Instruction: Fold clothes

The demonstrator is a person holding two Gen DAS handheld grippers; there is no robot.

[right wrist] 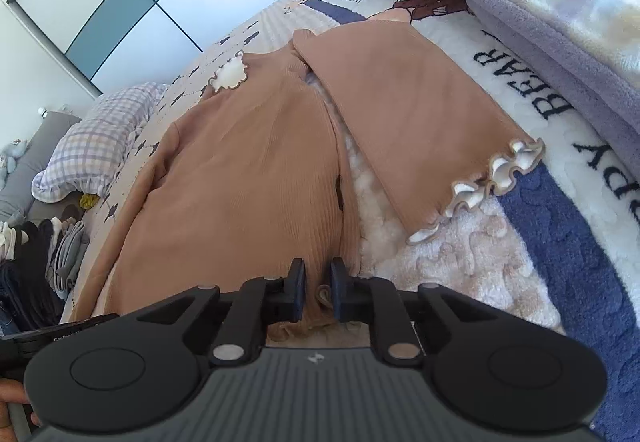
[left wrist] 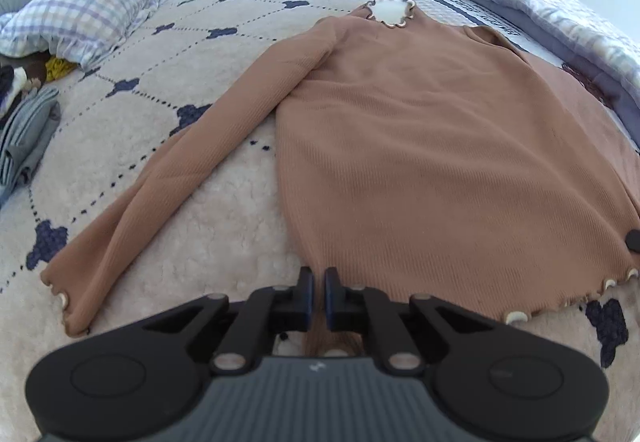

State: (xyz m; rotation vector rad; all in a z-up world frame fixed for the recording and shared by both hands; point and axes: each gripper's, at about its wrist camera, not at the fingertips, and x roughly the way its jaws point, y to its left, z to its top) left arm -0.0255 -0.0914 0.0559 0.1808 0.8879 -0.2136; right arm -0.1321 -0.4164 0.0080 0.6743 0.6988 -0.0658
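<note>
Our left gripper [left wrist: 318, 282] is pinched tight on the near hem of the tan ribbed top [left wrist: 420, 145], at its left corner. Our right gripper [right wrist: 318, 276] is closed on bunched hem fabric at the other corner, though how firmly the pads bite is hard for us to see. The top lies spread flat on the fleecy bedspread [left wrist: 224, 226], neck away from us, one sleeve [left wrist: 168, 177] angled out left, the other sleeve [right wrist: 400, 113] lying beside the body. A checked pillow [left wrist: 80, 13] sits beyond.
</note>
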